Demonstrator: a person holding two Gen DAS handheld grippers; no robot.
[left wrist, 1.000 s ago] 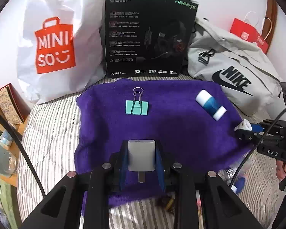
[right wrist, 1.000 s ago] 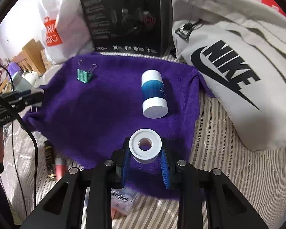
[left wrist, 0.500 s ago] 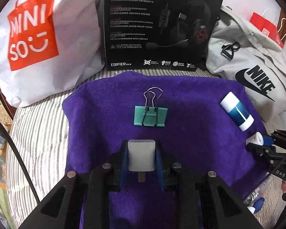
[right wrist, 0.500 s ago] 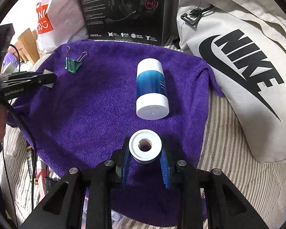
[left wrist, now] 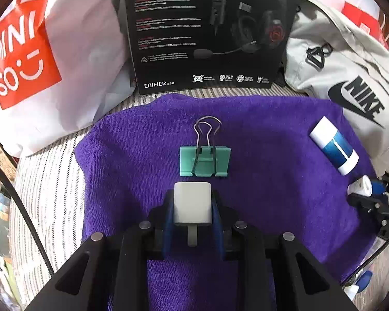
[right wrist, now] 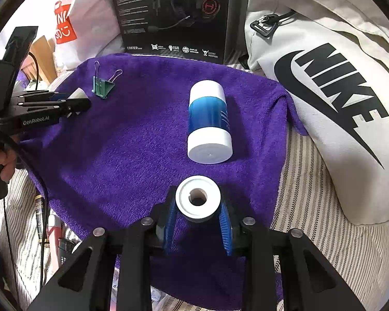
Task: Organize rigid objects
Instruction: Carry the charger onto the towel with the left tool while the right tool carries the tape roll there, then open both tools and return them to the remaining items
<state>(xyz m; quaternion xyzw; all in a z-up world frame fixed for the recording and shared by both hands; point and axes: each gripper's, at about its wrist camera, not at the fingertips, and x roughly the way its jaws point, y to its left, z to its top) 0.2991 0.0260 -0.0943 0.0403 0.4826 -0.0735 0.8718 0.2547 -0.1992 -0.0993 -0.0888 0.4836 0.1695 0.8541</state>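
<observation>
Carrying both loads over the fuzzy purple towel (left wrist: 272,171): left gripper (left wrist: 192,207) clamps a smooth grey-white rounded charger block (left wrist: 192,204) just short of the mint metal binder clip (left wrist: 204,161); right gripper (right wrist: 197,207) pinches a white plastic spool with a centre hole (right wrist: 197,197). Clip and glossy blue-and-white cylinder (right wrist: 209,121) already lie on the towel; two placements probably remain.

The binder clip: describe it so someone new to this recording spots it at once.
Start at the purple towel spread over the striped bedding, in front of the black headset box. Near the towel's middle lies the binder clip, just beyond the left claw. It is the only teal item, with two silver wire handles.
</observation>
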